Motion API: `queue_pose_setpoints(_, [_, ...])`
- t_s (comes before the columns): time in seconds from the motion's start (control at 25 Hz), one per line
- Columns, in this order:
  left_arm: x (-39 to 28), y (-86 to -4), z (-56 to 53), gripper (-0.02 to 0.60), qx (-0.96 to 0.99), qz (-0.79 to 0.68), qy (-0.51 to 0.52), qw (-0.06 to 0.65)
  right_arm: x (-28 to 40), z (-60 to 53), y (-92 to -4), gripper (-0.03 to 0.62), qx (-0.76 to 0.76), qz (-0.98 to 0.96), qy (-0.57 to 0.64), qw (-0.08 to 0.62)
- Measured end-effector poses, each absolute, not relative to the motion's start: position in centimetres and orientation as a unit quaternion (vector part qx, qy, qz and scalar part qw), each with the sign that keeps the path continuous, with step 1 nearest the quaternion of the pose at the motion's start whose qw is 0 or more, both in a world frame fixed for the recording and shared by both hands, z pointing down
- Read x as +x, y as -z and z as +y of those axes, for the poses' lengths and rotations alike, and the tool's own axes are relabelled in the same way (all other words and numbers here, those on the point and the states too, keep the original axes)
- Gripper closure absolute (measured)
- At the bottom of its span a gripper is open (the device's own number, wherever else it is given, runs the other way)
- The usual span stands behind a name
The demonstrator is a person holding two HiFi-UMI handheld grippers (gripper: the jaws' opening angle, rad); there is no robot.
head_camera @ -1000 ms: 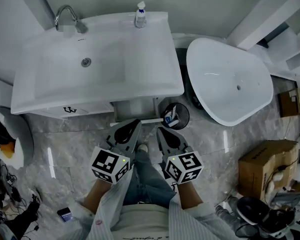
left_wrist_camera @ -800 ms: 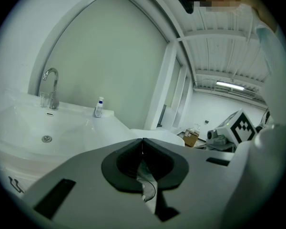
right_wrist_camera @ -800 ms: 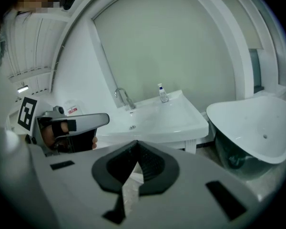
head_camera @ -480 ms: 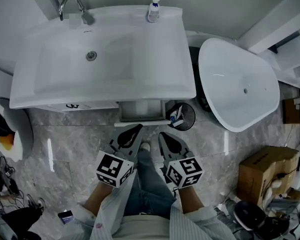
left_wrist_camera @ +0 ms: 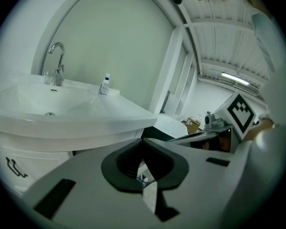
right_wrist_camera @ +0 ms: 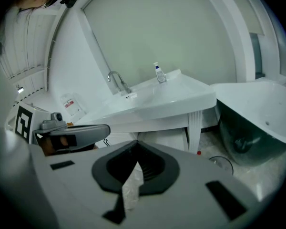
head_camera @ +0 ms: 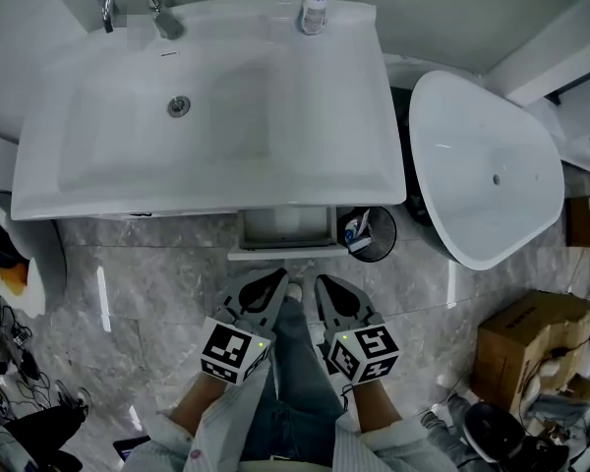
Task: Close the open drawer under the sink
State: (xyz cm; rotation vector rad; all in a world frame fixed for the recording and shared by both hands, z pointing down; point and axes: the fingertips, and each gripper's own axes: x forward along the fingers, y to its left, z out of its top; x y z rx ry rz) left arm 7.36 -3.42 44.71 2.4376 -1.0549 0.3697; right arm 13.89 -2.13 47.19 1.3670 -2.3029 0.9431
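Left claw (head_camera: 273,282) and right claw (head_camera: 324,286), shut, edged nearer the drawer (head_camera: 287,227).

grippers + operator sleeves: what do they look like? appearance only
Left gripper and right gripper match: light grey tapered shells with a dark recess inside the jaws. Each carries a cube with black-and-white square markers and a small green light. No cables show. Sleeves are pale, finely striped shirt fabric.
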Motion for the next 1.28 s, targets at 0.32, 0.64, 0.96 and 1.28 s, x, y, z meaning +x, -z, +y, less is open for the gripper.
queue_pose_setpoints(0.32, [6.5, -49.8, -2.5, 0.566, 0.871, -0.397, -0.15, 0.25, 13.3, -2.5, -51.8, 0.585, 0.476, -0.797, -0.333, 0.164])
queue_pose_setpoints(0.64, [5.4, -55.2, -2.1, 0.566, 0.862, -0.415, -0.162, 0.243, 13.5, -2.3, -57.1, 0.585, 0.475, -0.798, -0.32, 0.186])
queue_pose_setpoints(0.96, [5.6, -59.2, -2.3, 0.566, 0.857, -0.422, -0.176, 0.237, 13.7, -2.7, -61.3, 0.585, 0.476, -0.801, -0.31, 0.187])
queue_pose_setpoints(1.28, [5.3, -62.4, -2.1, 0.566, 0.851, -0.437, -0.181, 0.229, 13.3, -2.7, -64.4, 0.585, 0.471, -0.809, -0.302, 0.181])
